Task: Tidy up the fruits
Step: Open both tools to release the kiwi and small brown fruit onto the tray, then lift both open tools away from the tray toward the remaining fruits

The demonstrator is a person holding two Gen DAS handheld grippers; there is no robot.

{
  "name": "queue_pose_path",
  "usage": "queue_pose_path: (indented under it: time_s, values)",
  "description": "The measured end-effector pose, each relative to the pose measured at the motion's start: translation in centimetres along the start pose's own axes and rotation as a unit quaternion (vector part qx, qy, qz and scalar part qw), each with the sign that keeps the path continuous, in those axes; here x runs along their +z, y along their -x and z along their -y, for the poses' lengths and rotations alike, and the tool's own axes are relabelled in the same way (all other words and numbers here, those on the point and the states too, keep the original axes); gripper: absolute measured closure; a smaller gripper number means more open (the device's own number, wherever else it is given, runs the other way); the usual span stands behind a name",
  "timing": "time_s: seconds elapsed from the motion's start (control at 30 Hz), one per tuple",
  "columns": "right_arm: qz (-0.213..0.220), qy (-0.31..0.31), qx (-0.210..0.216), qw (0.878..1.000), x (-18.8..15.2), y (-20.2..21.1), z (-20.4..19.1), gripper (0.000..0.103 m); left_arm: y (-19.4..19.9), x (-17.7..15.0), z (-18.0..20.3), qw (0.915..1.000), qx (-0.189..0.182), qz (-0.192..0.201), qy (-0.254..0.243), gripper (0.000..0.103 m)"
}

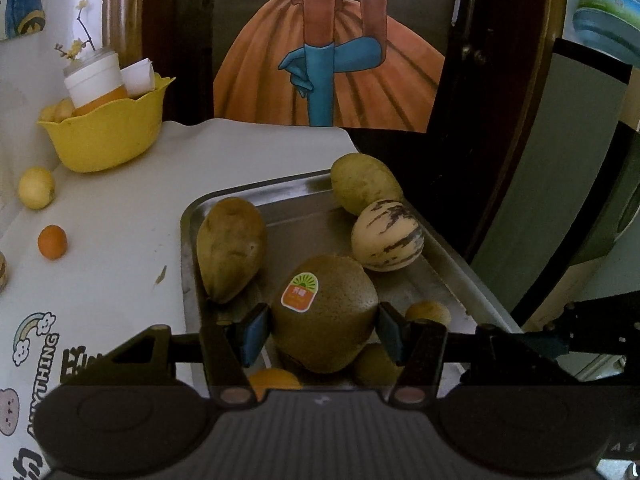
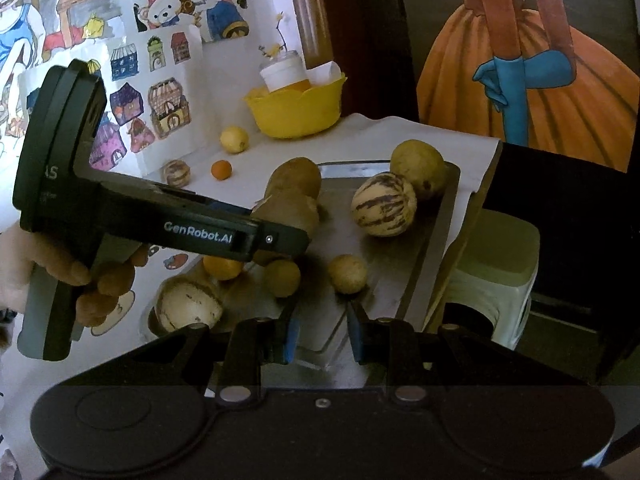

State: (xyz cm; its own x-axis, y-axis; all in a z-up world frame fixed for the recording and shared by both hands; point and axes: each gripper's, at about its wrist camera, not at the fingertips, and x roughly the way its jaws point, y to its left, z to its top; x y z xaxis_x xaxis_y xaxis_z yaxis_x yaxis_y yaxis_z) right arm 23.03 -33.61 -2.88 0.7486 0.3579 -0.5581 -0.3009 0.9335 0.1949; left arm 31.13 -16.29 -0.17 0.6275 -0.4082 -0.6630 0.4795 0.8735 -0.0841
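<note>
My left gripper (image 1: pixel 323 330) is shut on a brown kiwi (image 1: pixel 326 316) with an orange sticker, held just above the steel tray (image 1: pixel 280 196). In the tray lie a brown mango-like fruit (image 1: pixel 230 250), a green-brown fruit (image 1: pixel 364 182), a striped pepino melon (image 1: pixel 387 235), a small round fruit (image 1: pixel 428 313) and an orange (image 1: pixel 274 380). My right gripper (image 2: pixel 322 338) is open and empty at the tray's near edge (image 2: pixel 424 276), just short of a small round fruit (image 2: pixel 347 273). The left gripper's body (image 2: pixel 160 224) crosses the right wrist view.
A yellow bowl (image 1: pixel 106 136) holding a cup stands at the back left. A lemon (image 1: pixel 36 187), a small orange (image 1: pixel 52 241) and a striped melon (image 2: pixel 177 173) lie on the white cloth. Another striped melon (image 2: pixel 188 308) sits by the tray's left. A stool (image 2: pixel 496 264) stands right.
</note>
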Motion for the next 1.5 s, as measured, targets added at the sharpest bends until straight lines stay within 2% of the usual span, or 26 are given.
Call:
queue_pose_path:
  time_s: [0.33, 0.6, 0.73, 0.9, 1.0, 1.07, 1.27, 1.33, 1.5]
  values:
    - [0.000, -0.010, -0.001, 1.000, -0.4, 0.0, 0.2, 0.075, -0.1, -0.1, 0.2, 1.0000, 0.002, 0.001, -0.002, 0.041]
    - [0.008, -0.014, -0.009, 1.000, -0.6, 0.7, 0.2, 0.070, 0.1, 0.1, 0.1, 0.9999, 0.006, -0.010, 0.006, 0.040]
    - [0.017, -0.017, -0.011, 1.000, -0.6, 1.6, 0.1, 0.061, 1.4, 0.3, 0.1, 0.9999, 0.000, 0.012, 0.010, 0.036]
    - [0.033, -0.013, -0.013, 0.999, -0.4, 3.2, -0.5, 0.051, 4.1, 1.2, 0.8, 0.9989, 0.002, 0.046, 0.010, 0.024]
    - [0.048, -0.015, -0.012, 0.999, -0.2, 4.5, -1.0, 0.038, 6.1, 1.5, 1.0, 0.9973, 0.011, 0.070, 0.022, 0.008]
    - [0.059, -0.014, -0.012, 0.998, -0.1, 5.4, -1.4, 0.027, 7.3, 1.5, 1.0, 0.9958, 0.019, 0.083, 0.032, 0.001]
    - [0.087, -0.020, -0.008, 0.996, 0.1, 8.0, -2.7, 0.004, 10.9, 0.5, 0.5, 0.9918, 0.043, 0.105, 0.057, 0.001]
    - [0.091, -0.020, -0.009, 0.996, 0.1, 8.6, -3.3, 0.001, 11.9, -0.1, 0.2, 0.9907, 0.051, 0.106, 0.068, 0.001]
    - [0.079, -0.009, -0.018, 0.997, -0.4, 9.5, -5.4, 0.001, 13.9, -2.5, -1.0, 0.9885, 0.078, 0.086, 0.098, 0.001]
